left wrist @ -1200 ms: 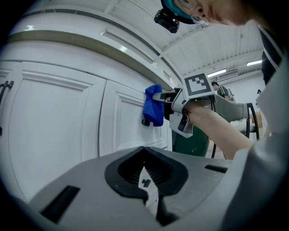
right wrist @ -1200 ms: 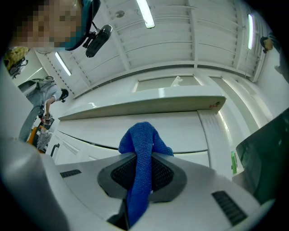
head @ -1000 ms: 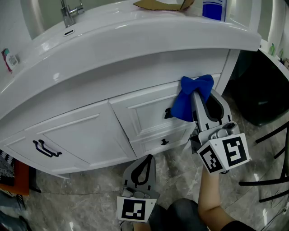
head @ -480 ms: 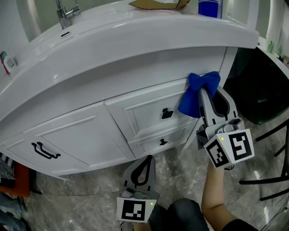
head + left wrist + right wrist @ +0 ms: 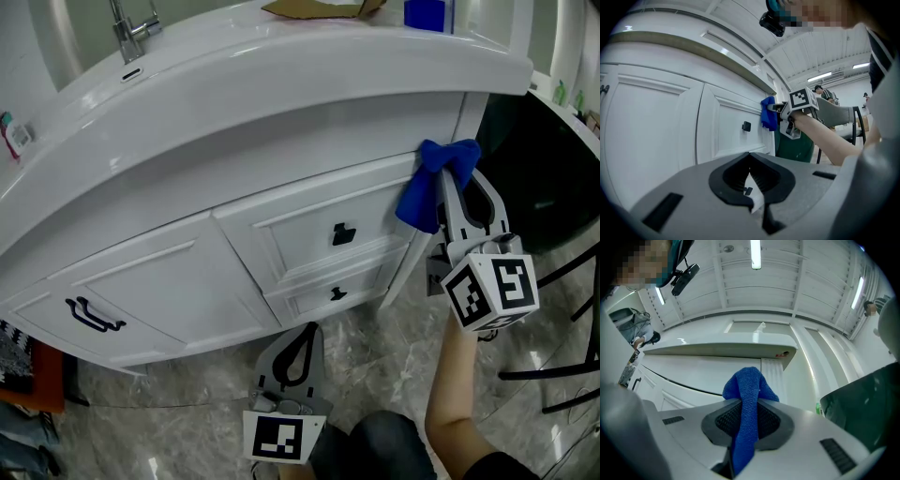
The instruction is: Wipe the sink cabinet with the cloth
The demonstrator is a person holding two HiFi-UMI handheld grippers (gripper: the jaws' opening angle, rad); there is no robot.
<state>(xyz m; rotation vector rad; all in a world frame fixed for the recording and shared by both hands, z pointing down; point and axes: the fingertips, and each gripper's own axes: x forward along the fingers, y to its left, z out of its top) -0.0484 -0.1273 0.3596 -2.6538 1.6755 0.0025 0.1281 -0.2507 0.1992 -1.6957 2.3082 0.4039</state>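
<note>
Your right gripper [image 5: 452, 178] is raised at the right end of the sink cabinet [image 5: 178, 272], just under the overhang of the white countertop [image 5: 281, 89]. Its jaws are clamped on the blue cloth [image 5: 424, 192]: the right gripper view shows the fabric pinched between both pads, a bunch standing above the tips and a tail hanging down through the gap. The bunched end lies against the cabinet front at the upper right corner of the top drawer [image 5: 309, 225], beside the fluted corner post [image 5: 774, 373]. Contact appears made, though the cloth hides the exact spot.

Your left gripper [image 5: 300, 339] is held low, near your body and above the marble floor [image 5: 375, 375], well apart from the cabinet. Its jaws are drawn together at the tips with nothing between them; only a sliver of cabinet shows through the hollow between the pads.

Both drawers carry a small black knob [image 5: 344, 234]; the door on the left carries a black bar handle [image 5: 92, 314]. A tap [image 5: 127, 28] and a blue bottle [image 5: 427, 13] stand on the countertop
</note>
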